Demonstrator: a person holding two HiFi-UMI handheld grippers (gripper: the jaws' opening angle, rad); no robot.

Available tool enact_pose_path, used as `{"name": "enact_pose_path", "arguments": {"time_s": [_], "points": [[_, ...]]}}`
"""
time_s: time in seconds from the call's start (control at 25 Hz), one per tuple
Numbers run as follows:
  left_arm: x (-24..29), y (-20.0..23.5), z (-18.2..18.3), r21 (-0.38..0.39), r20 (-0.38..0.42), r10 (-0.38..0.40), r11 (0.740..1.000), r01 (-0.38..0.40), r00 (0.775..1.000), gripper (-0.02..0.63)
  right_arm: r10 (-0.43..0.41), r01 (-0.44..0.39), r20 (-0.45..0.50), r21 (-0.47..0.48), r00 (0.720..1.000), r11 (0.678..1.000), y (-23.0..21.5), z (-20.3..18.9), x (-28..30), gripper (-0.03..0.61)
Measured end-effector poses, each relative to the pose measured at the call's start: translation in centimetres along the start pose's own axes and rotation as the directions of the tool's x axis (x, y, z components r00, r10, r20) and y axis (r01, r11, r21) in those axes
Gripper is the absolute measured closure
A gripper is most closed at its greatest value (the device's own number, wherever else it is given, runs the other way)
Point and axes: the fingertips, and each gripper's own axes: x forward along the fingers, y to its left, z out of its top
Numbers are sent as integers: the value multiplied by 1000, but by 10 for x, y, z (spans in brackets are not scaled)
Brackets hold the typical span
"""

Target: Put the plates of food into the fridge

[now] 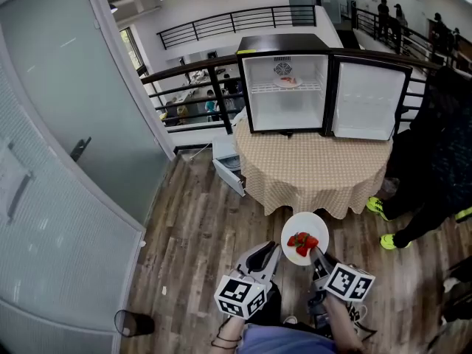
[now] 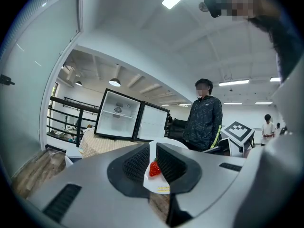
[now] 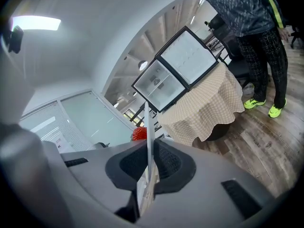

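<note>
Head view: the right gripper point(image 1: 316, 255) is clenched on the near rim of a white plate point(image 1: 295, 223), held level above the wood floor point(image 1: 199, 227). About 3 strawberries point(image 1: 302, 241) lie on the plate, near the gripped edge.

Right gripper view: the plate is seen edge-on, its rim pinched between the 2 pads. 1 strawberry shows just left of the rim.

The left gripper point(image 1: 267, 258) hangs just beside the plate, on its left. Left gripper view: the jaws stand apart, released. The plate and 1 strawberry show through the gap. The pads probably do not touch the plate, but this view is not clear enough to be sure.

The fridge point(image 1: 284, 113) stands on a round table point(image 1: 317, 172) with a checked cloth, well apart from the held plate. Its door point(image 1: 369, 100) is swung wide open to the right. A 2nd plate point(image 1: 287, 82) with food sits on the upper wire shelf inside; the lower part of the fridge holds nothing visible.

A person point(image 1: 431, 153) in dark clothes and yellow-green shoes stands at the right of the table. A frosted glass door point(image 1: 74, 124) fills the left of the head view.
</note>
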Motion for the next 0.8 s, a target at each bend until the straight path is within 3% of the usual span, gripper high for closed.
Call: {"name": "enact_pose_path", "arguments": {"time_s": [0.24, 0.8], "points": [[47, 50, 13, 3, -6, -21, 1000, 21, 1000, 574, -17, 17, -14, 11, 1000, 1000, -4, 25, 63, 551], [156, 226, 65, 24, -33, -42, 999, 43, 999, 574, -62, 63, -19, 67, 998, 996, 12, 84, 244, 551]]}}
